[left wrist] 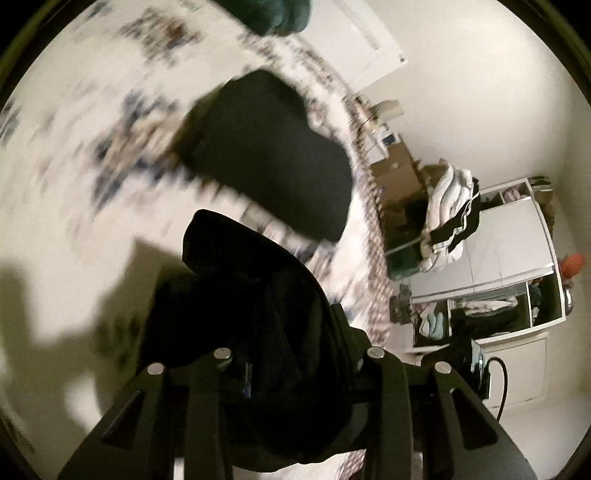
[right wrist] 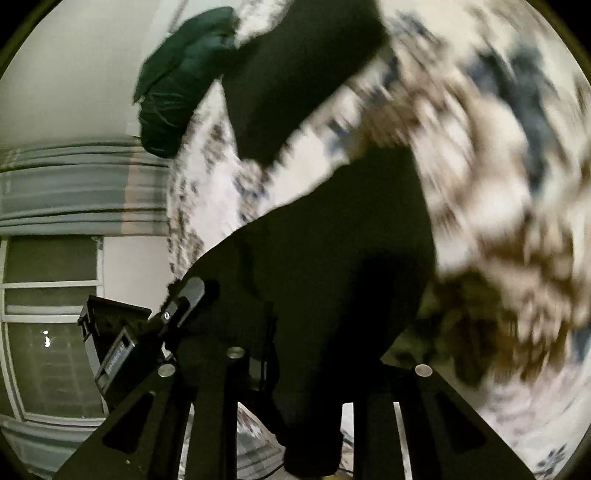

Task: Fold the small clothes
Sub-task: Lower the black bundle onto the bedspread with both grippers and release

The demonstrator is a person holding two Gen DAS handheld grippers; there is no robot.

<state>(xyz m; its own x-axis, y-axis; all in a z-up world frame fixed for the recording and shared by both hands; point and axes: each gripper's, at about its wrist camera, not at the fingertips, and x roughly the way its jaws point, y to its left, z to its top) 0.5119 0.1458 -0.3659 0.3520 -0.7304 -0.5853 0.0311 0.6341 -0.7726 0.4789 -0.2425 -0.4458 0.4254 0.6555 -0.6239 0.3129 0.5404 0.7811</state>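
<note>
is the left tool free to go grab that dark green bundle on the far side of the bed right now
Probably not. The left tool looks shut on a black garment hanging over it, so it would have to set that down first. The dark green bundle lies beyond another black piece.

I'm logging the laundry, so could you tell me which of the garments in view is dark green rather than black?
The bunched dark green garment at the far edge of the patterned bedspread; the held garment and the flat one are black.
</note>
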